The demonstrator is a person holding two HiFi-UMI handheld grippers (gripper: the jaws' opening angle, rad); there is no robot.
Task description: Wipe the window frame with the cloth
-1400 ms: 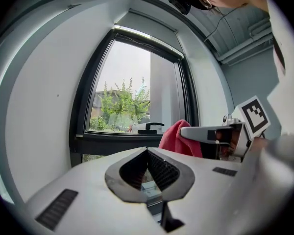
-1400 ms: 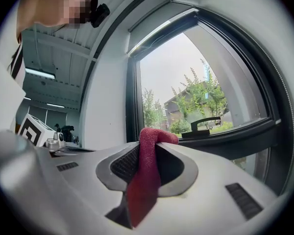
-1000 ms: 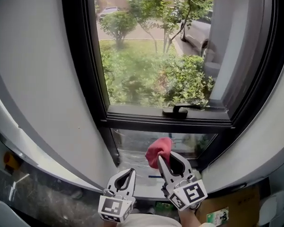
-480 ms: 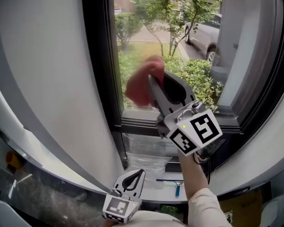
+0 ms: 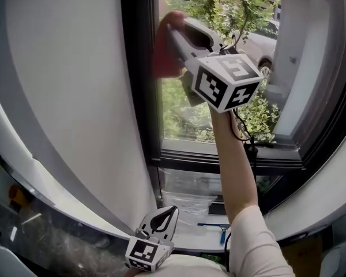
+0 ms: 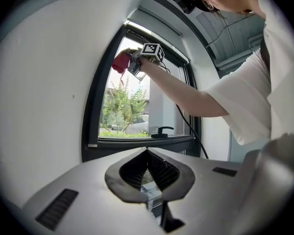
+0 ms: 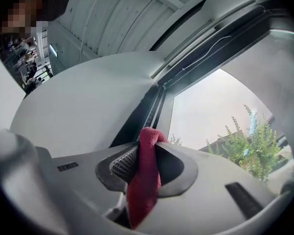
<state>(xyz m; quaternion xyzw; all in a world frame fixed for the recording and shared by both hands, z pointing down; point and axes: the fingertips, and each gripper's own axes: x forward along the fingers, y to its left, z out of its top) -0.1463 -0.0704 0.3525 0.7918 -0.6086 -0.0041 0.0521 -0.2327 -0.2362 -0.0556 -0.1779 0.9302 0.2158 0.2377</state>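
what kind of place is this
Probably a ground-floor room indoors: a dark window frame set in a pale wall, with shrubs and a parked car outside the glass.

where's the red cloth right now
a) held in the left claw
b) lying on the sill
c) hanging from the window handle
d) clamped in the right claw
D: the right gripper view shows the red cloth pinched in the right claw, which is high up by the left upright of the window frame; the left claw sits low, shut on nothing.
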